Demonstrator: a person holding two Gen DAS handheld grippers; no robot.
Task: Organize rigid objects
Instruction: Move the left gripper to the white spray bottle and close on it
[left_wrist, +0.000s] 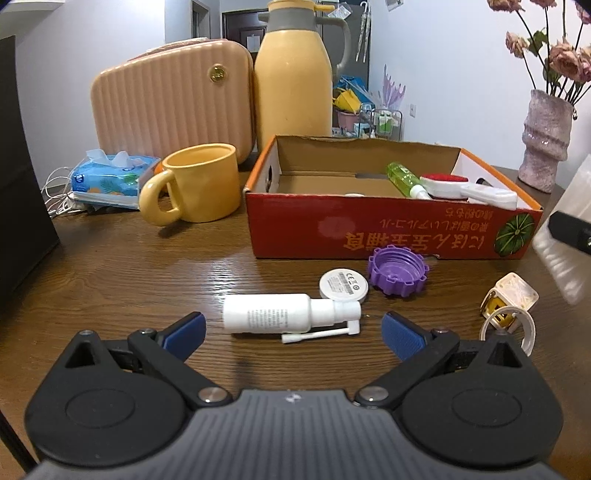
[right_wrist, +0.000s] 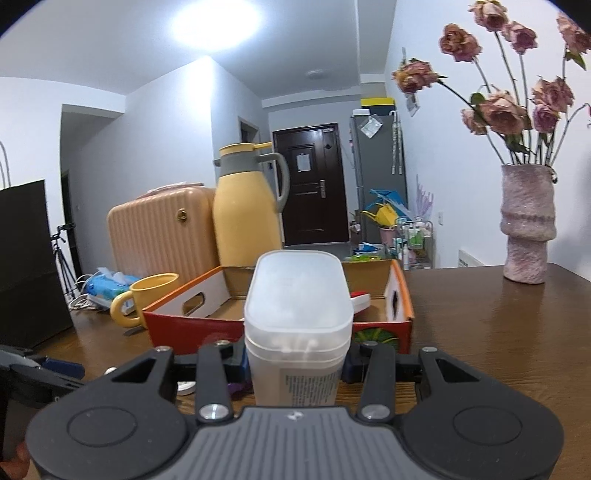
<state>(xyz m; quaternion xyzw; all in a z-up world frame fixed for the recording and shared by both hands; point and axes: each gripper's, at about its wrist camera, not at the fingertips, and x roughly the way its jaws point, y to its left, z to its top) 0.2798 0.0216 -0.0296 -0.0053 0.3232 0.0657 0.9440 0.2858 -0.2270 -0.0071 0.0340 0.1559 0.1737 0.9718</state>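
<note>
Right gripper (right_wrist: 295, 363): jaws pinching one translucent lidded container (right_wrist: 297, 314), held up before the one cardboard box (left_wrist: 388, 229). Left gripper (left_wrist: 293, 330): jaws spread, empty, above one white spray bottle (left_wrist: 280, 314). On the table (left_wrist: 147, 280) nearby: one white disc (left_wrist: 343, 284), one purple cap (left_wrist: 398, 270).

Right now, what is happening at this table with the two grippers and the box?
A person is sorting small items into the red cardboard box. The right gripper is shut on a translucent cotton swab container, held in front of the box. The left gripper is open above the table, with a white spray bottle lying just ahead of it. A round white tin, a purple cap and a small gold-and-white item lie loose on the table. A green bottle is already in the box.
</note>
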